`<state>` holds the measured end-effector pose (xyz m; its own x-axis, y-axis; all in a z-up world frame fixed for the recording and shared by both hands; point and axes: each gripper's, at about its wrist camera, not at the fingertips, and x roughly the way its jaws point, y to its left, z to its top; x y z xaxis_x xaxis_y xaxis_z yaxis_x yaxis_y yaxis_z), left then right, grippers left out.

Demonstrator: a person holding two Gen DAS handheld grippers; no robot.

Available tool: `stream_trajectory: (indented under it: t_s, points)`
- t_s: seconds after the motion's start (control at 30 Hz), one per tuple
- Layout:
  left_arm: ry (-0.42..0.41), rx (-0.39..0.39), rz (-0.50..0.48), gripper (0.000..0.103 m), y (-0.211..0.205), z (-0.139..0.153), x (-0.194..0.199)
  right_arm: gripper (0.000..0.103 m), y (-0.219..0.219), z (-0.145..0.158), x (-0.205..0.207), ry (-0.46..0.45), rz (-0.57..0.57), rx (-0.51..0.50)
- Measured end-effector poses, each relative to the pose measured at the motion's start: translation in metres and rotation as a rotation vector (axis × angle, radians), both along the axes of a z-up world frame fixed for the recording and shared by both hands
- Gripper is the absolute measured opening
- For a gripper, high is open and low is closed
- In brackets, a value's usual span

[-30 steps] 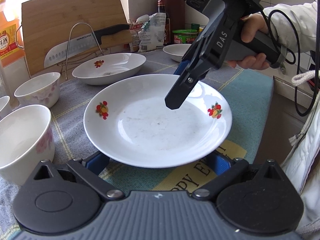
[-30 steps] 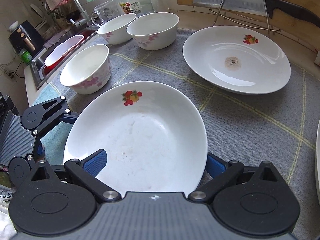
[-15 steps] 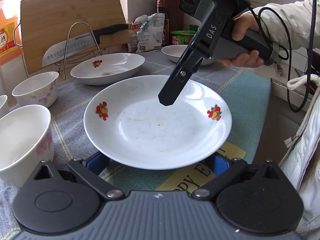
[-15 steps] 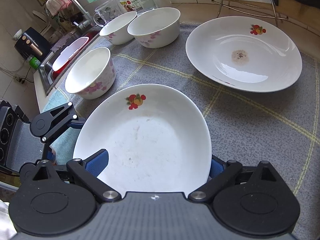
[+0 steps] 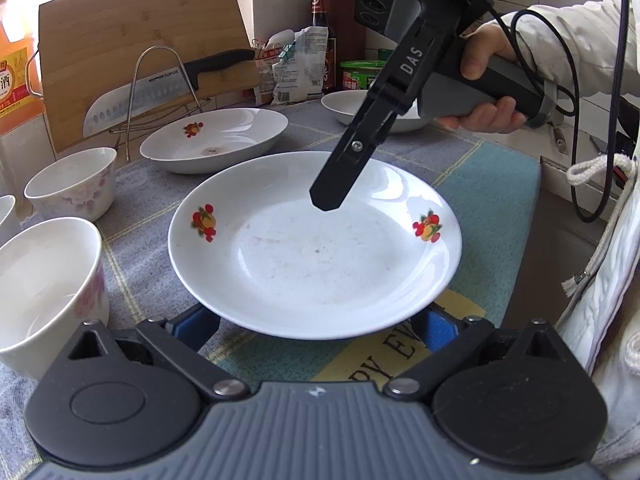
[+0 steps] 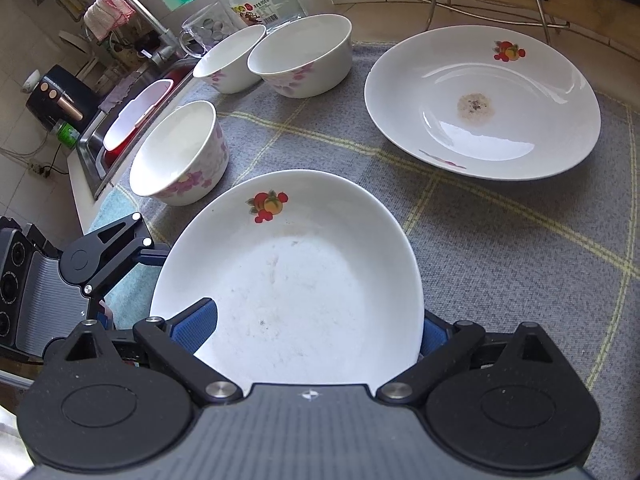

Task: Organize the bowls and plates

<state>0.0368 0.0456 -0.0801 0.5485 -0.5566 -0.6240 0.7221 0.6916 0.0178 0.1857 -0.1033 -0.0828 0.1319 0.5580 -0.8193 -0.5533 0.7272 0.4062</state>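
A white plate with fruit prints (image 5: 316, 248) lies on the grey mat; it also shows in the right wrist view (image 6: 292, 276). My left gripper (image 5: 316, 326) is open, its blue pads under the plate's near rim on both sides. My right gripper (image 6: 316, 330) is open over the plate's opposite side, one finger (image 5: 340, 176) hanging above the plate. A second fruit-print plate (image 6: 480, 100) lies beyond, also in the left wrist view (image 5: 216, 138). Three white floral bowls (image 6: 180, 152) (image 6: 300, 54) (image 6: 230, 58) stand left of it.
A cutting board (image 5: 136, 52) and a knife on a wire rack (image 5: 160, 88) stand at the back. Another small white dish (image 5: 368, 110), bottles and packets line the wall. A sink (image 6: 128, 116) lies past the counter edge. The mat's right edge (image 5: 536, 184) drops off.
The right gripper has risen and tilted over the plate, its finger tip shifting slightly toward the plate's middle. The left gripper and the plate have stayed put.
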Motion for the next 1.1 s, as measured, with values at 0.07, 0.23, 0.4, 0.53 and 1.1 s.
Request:
stream_trajectory:
  t_s: [0.07,0.23,0.4,0.53,1.1]
  points:
    - [-0.001,-0.001,-0.003,0.101,-0.001,0.002,0.000,0.102,-0.001,0.002,-0.001,-0.004,-0.001,-0.005]
    - [-0.009,-0.006,-0.010,0.101,-0.006,0.009,0.003,0.102,-0.007,0.008,-0.002,-0.015,-0.010,-0.007]
    - [-0.015,-0.001,-0.020,0.101,-0.016,0.015,0.005,0.102,-0.019,0.016,-0.002,-0.025,-0.022,0.000]
    - [-0.021,0.004,-0.028,0.101,-0.028,0.021,0.007,0.102,-0.032,0.025,-0.004,-0.046,-0.025,0.005]
    - [-0.040,0.012,-0.082,0.101,-0.100,0.033,0.038,0.102,-0.115,0.046,0.003,-0.112,-0.096,0.020]
